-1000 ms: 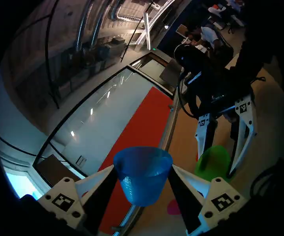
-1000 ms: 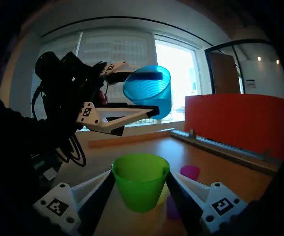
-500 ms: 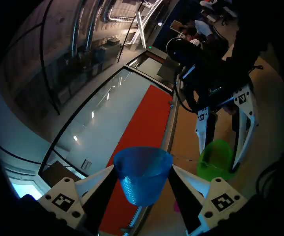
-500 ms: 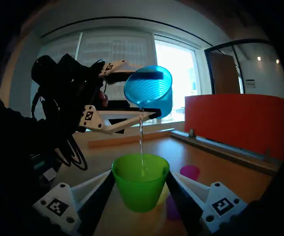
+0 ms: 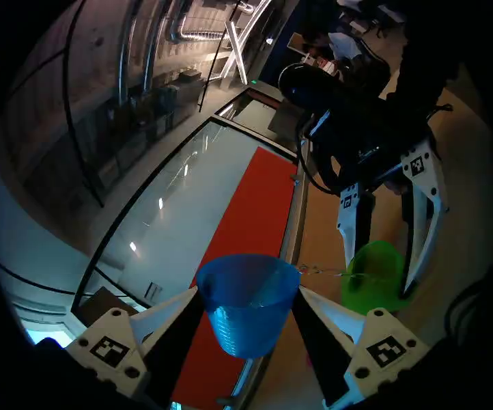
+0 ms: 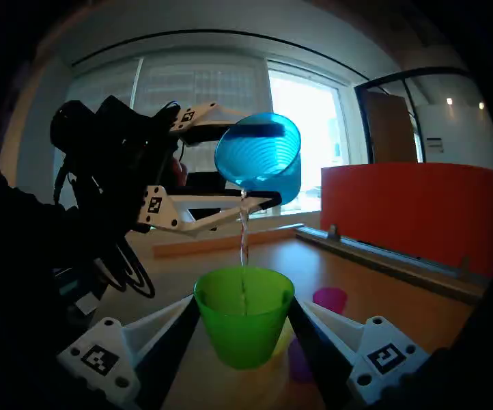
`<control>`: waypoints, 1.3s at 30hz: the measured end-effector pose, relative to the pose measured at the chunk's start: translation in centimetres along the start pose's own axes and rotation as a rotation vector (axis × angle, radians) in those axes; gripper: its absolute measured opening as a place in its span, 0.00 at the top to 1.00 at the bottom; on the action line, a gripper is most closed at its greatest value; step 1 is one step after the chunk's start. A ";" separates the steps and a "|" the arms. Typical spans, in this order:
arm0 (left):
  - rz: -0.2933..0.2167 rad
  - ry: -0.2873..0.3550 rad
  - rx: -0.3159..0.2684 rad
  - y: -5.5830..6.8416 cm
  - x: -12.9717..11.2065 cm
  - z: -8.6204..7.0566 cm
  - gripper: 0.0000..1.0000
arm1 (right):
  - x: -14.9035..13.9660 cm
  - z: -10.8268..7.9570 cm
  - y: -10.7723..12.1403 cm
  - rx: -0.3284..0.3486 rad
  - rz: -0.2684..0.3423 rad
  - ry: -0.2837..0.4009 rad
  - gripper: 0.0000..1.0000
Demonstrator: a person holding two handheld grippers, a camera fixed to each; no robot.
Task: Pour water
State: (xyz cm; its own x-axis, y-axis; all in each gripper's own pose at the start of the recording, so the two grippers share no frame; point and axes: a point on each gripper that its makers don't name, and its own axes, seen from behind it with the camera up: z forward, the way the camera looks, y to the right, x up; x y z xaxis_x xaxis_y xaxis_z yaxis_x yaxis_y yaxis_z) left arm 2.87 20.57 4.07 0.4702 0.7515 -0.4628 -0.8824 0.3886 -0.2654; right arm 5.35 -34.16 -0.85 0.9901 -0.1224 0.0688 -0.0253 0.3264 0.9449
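My left gripper (image 5: 248, 316) is shut on a blue cup (image 5: 248, 301), tipped far over; the same blue cup (image 6: 260, 156) hangs tilted, mouth toward me, in the right gripper view, held by the left gripper (image 6: 246, 164). A thin stream of water (image 6: 242, 236) falls from its rim into the green cup (image 6: 244, 321). My right gripper (image 6: 244, 328) is shut on that green cup, holding it upright over the wooden table (image 6: 383, 294). In the left gripper view the green cup (image 5: 373, 277) sits between the right gripper's fingers (image 5: 420, 225), with water (image 5: 325, 272) streaming toward it.
A small magenta cup (image 6: 330, 298) stands on the table behind the green cup, and a purple one (image 6: 300, 361) lies low beside it. An orange-red partition (image 6: 417, 212) with a metal rail runs along the table's right side. A person's dark sleeve (image 6: 35, 232) is at left.
The blue cup has tipped further. Water began to stream from it into the green cup and still flows now. The green cup has stayed in place.
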 end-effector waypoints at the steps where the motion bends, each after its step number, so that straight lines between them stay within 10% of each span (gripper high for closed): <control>1: 0.002 0.000 0.000 0.0 0.0 0.0 0.16 | 0.0 0.0 0.0 -0.001 0.000 0.000 0.09; 39: 0.078 0.019 0.004 0.0 0.6 -0.6 0.16 | -0.1 -0.2 0.0 -0.001 -0.008 -0.001 0.10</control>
State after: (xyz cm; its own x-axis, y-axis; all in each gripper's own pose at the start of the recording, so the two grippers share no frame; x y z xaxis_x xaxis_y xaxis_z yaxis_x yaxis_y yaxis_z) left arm 3.15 20.74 3.27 0.3999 0.7696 -0.4978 -0.9165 0.3310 -0.2245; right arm 5.29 -33.94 -0.90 0.9901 -0.1263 0.0618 -0.0174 0.3265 0.9450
